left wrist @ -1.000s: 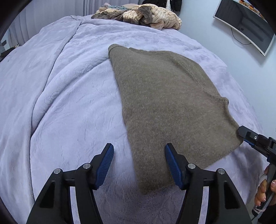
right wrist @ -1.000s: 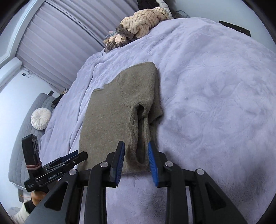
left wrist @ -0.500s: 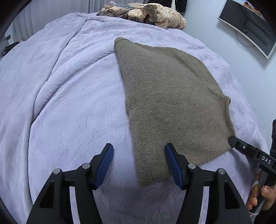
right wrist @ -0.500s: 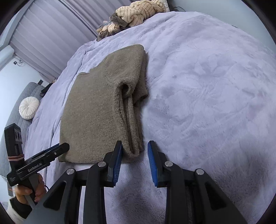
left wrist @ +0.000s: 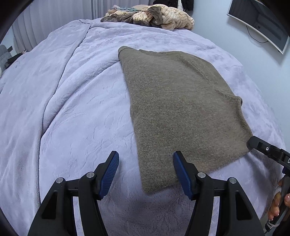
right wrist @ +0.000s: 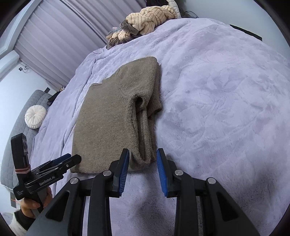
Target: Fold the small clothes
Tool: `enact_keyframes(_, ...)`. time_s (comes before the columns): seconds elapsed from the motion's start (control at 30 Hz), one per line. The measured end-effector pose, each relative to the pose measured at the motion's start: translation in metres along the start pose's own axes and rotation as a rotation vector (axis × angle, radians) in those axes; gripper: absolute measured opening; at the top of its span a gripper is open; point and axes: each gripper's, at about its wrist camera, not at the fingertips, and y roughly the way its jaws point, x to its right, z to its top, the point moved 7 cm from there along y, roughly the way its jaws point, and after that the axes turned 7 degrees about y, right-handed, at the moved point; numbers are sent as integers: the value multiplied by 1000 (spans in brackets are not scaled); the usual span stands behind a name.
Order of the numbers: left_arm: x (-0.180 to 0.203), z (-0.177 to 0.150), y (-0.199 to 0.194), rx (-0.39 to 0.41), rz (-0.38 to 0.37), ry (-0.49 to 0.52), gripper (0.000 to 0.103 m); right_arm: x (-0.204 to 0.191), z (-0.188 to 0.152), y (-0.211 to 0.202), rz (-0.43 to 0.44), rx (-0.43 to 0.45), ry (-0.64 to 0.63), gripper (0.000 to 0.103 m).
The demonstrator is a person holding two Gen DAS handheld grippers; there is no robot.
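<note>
A brown knit sweater (left wrist: 183, 109) lies folded lengthwise on the lavender bed cover (left wrist: 81, 118); it also shows in the right wrist view (right wrist: 112, 123), with its sleeves tucked along the right edge. My left gripper (left wrist: 145, 171) is open and empty, its jaws straddling the sweater's near left corner. My right gripper (right wrist: 142, 168) is open and empty, its jaws on either side of the near right corner where the folded layers end. The right gripper's tip (left wrist: 262, 148) shows at the sweater's right corner in the left view.
A pile of beige and brown striped clothes (left wrist: 155, 16) lies at the bed's far end, also in the right wrist view (right wrist: 145, 20). A wall screen (left wrist: 261, 23) hangs on the right. A grey sofa with a white round cushion (right wrist: 35, 117) stands beyond the bed.
Both grippers have drawn slightly nearer the sweater's near edge. The right gripper's jaws have opened wider around the corner. The sweater has not moved.
</note>
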Motion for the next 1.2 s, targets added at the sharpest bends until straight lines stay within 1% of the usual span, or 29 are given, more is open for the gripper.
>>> enact_keyframes(0.03, 1, 1, 0, 1, 3, 1, 64, 0, 1, 1, 5, -4, 5, 34)
enact_keyframes(0.07, 1, 2, -1, 1, 4, 2, 68, 0, 1, 1, 8, -6, 10, 34)
enact_keyframes(0.1, 2, 2, -1, 4, 7, 5, 81, 0, 0, 2, 12, -7, 14, 34)
enact_keyframes(0.13, 2, 3, -2, 11, 12, 6, 85, -1, 0, 2, 14, -8, 17, 34)
enact_keyframes(0.2, 4, 5, -5, 28, 18, 14, 85, -2, -1, 3, 16, -12, 18, 34)
enact_keyframes(0.27, 6, 5, -5, 15, 15, 19, 85, -3, -2, 2, 17, -14, 18, 35)
enact_keyframes(0.33, 6, 5, -5, 11, 14, 19, 85, -2, -2, 2, 17, -17, 23, 41)
enact_keyframes(0.43, 6, 6, -3, 6, 18, 15, 85, -3, -2, 1, 16, -16, 27, 43)
enact_keyframes(0.47, 5, 6, -3, 3, 17, 12, 92, -3, -2, 0, 14, -17, 27, 43)
enact_keyframes(0.5, 5, 5, -3, 2, 16, 9, 103, -2, -2, 0, 15, -17, 29, 45)
enact_keyframes(0.63, 3, 10, -5, 24, 22, 17, 103, -1, 3, -1, 11, -14, 38, 54)
enact_keyframes(0.7, 0, 14, -5, 32, 18, 12, 103, -1, 7, -1, 12, -13, 38, 55)
enact_keyframes(0.83, -13, 28, -1, 29, -37, -50, 103, -4, 17, 0, 23, -10, 41, 57)
enact_keyframes(0.93, -26, 32, 8, 0, -36, -97, 103, -6, 22, 4, 28, -19, 44, 57)
enact_keyframes(1.03, -32, 36, 15, -17, -92, -135, 103, -7, 28, 9, 42, -32, 49, 57)
enact_keyframes(1.2, -48, 65, 20, 14, -128, -214, 103, -4, 50, 18, 57, -35, 86, 58)
